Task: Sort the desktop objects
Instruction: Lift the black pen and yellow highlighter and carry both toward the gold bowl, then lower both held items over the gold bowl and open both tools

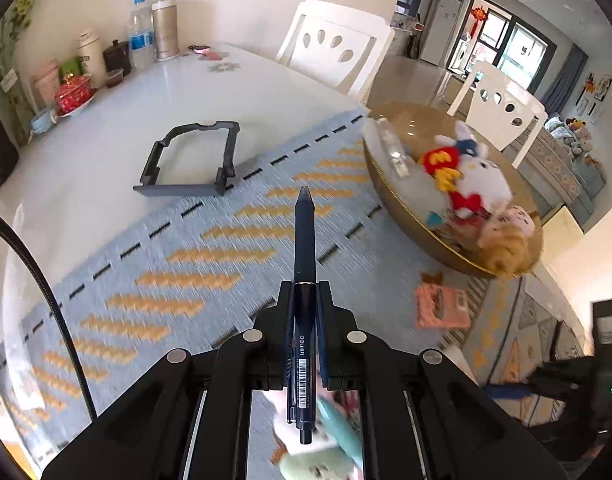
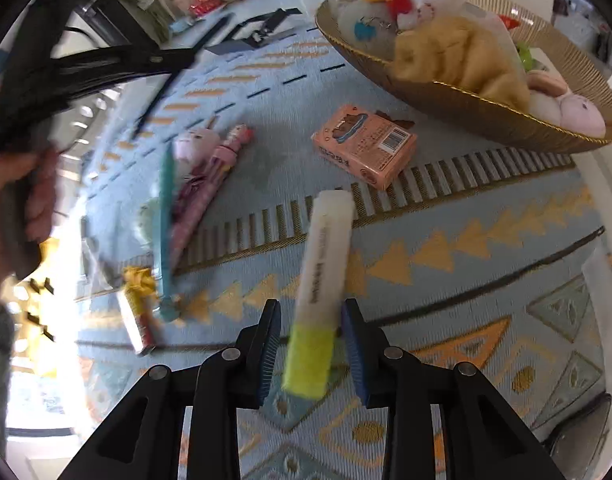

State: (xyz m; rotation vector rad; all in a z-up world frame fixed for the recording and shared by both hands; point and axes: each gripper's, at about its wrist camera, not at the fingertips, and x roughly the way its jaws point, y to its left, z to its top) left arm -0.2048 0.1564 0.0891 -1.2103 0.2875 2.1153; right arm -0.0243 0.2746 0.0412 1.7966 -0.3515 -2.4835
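My left gripper [image 1: 305,288] is shut on a dark blue pen [image 1: 305,232], which points forward above the blue and orange mat [image 1: 154,264]. In the right wrist view, a white highlighter with a yellow cap [image 2: 326,248] lies between the jaws of my right gripper [image 2: 311,308]. There is a gap on its left side, and the pads do not press on it. A gold basket [image 2: 466,96] with several plush toys stands at the far right. An orange box [image 2: 366,144] lies in front of it. A pink pen [image 2: 210,192] and a teal pen [image 2: 166,216] lie to the left.
A black open frame holder [image 1: 194,160] sits on the white table past the mat. Bottles and jars [image 1: 142,36] line the far left edge, and white chairs [image 1: 330,44] stand behind the table. A hand [image 2: 38,200] holds the other gripper at the left of the right wrist view.
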